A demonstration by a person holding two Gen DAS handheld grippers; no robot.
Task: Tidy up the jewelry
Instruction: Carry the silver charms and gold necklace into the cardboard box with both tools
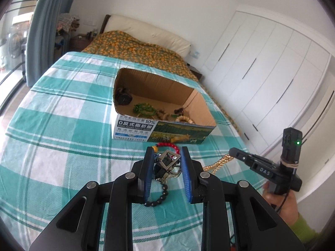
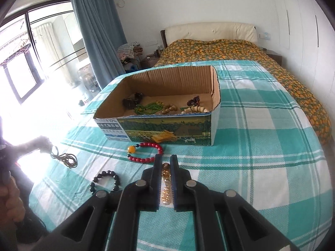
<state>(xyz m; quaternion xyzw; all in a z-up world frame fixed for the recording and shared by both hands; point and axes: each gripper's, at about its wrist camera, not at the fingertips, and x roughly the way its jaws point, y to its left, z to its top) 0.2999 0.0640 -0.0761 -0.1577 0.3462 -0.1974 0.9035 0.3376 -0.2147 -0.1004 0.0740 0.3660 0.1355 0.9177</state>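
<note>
Amber-gold beads on a string, the pearl-like necklace [image 2: 165,179], sit between the blue pads of the right gripper [image 2: 165,165], whose jaws are pressed nearly together on the strand; the rest of it trails across the teal checked bedsheet [image 2: 261,146]. Such a strand is likely light, limp and smooth, so it would swing and could slide through the pads; a pinch on the bunched middle looks safer than one on a single bead.

Between the spread jaws of the left gripper [image 1: 166,156] sits a silver-framed keychain charm [image 1: 167,161] with a metal clasp below it; whether the pads touch it I cannot tell. It seems stiff and hard-edged, probably slippery on the metal, so the frame's flat sides are the place to squeeze. A black bead bracelet [image 1: 159,198] curls on the sheet just beneath, and a red bead bracelet [image 2: 146,152] with one yellow bead lies between the grippers and the box; both should be elastic loops, light, best taken across the ring. A thin brown cord [image 2: 65,159] lies loose at the left.

Open at the top, the cut-down cardboard carton [image 2: 167,129] holds a dark wristwatch [image 1: 123,98], a green bead necklace [image 2: 148,107], pale wooden bead bracelets [image 2: 194,109] and a small dark brown piece; much of its floor is bare.
</note>
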